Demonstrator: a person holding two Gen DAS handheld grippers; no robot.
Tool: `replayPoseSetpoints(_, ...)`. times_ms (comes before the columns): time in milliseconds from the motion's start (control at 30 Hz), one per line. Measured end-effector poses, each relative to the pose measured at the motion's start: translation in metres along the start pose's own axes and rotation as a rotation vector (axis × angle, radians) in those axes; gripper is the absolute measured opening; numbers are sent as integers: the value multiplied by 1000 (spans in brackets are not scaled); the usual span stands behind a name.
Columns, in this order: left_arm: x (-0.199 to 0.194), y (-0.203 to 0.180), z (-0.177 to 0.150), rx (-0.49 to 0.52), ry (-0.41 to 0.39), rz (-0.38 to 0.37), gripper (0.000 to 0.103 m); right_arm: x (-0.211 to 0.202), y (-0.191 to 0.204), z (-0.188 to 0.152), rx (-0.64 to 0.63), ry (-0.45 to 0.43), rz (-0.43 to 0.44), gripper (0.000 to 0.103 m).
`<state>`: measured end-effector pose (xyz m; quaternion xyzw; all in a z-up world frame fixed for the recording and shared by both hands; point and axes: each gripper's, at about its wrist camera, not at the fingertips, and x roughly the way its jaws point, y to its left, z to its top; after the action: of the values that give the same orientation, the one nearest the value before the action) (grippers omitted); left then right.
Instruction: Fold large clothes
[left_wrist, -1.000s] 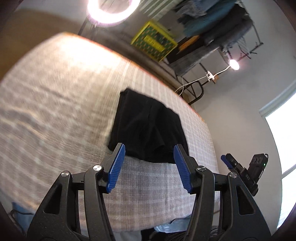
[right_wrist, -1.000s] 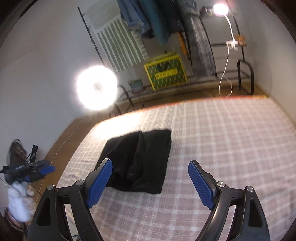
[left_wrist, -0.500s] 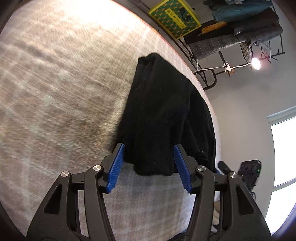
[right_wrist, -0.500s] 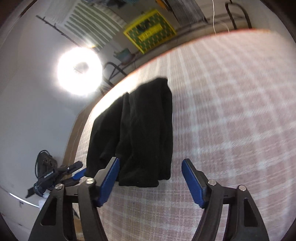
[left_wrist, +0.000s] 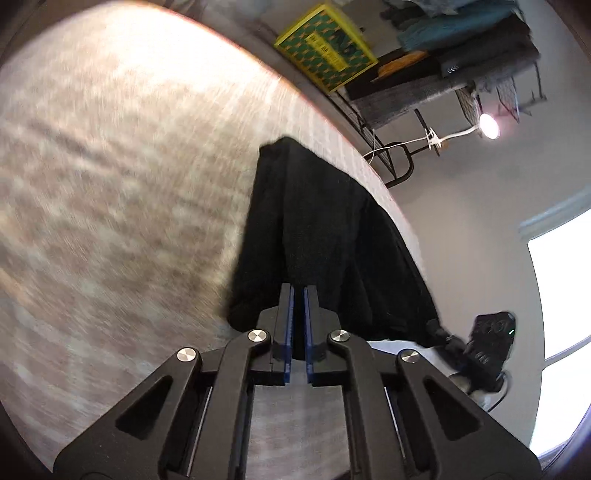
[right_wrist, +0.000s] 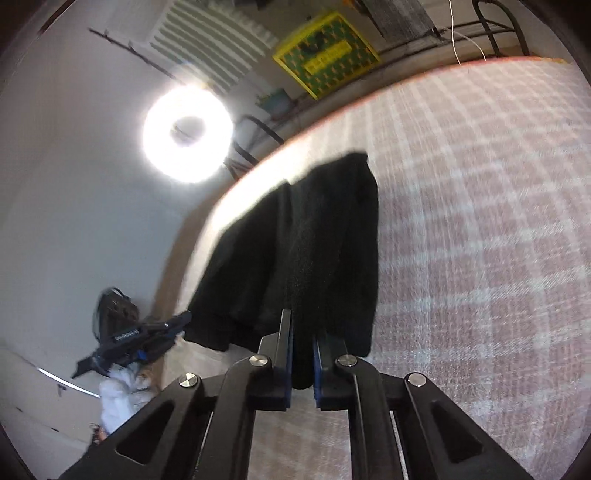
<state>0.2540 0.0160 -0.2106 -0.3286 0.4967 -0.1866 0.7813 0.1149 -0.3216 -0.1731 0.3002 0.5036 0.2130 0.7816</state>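
Both tools are pinching the near edge of the black garment (left_wrist: 325, 236) we are folding: our left tool (left_wrist: 298, 291) is clamped on its hem, and our right tool (right_wrist: 302, 332) is gripping a bunched fold between its blue pads. We are seeing the garment lying partly folded on the checked bed cover (right_wrist: 480, 221), close to the bed's edge. Farther off, a yellow crate (right_wrist: 327, 51) is sitting on the floor and a ring light (right_wrist: 188, 136) is glowing.
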Motion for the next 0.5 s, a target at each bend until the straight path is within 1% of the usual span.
replayPoseSetpoints(33, 2, 5, 0, -1, 1, 34, 3, -4, -4, -1, 5, -7, 5, 5)
replayPoseSetpoints(100, 12, 22, -3, -58, 36, 34, 3, 1, -21, -7, 43, 17, -32, 5)
replayPoseSetpoints(133, 17, 25, -6, -63, 47, 53, 3, 9, -27, -5, 64, 33, -48, 5)
replayPoseSetpoints(200, 25, 28, -10, -43, 65, 91, 2, 19, -39, -14, 98, 67, -80, 5)
replayPoseSetpoints(233, 25, 27, -11, -35, 67, 99, 3, 21, -39, -15, 89, 76, -94, 5)
replayPoseSetpoints(300, 22, 22, -11, 0, 56, 123, 3, 23, -29, -15, 25, 83, -131, 5)
replayPoseSetpoints(367, 16, 16, -8, 19, 46, 140, 4, 19, -16, -13, -51, 66, -149, 8)
replayPoseSetpoints(400, 12, 15, -6, 15, 49, 129, 6, 15, -7, -11, -95, 58, -150, 17)
replayPoseSetpoints(433, 6, 14, -3, 8, 39, 118, 16, 11, -1, -8, -129, 56, -156, 44)
replayPoseSetpoints(467, 0, 11, 1, 8, 18, 102, 33, 7, 4, -5, -152, 55, -149, 59)
replayPoseSetpoints(500, -4, 10, 6, 4, -2, 90, 42, 3, 8, -1, -175, 50, -130, 74)
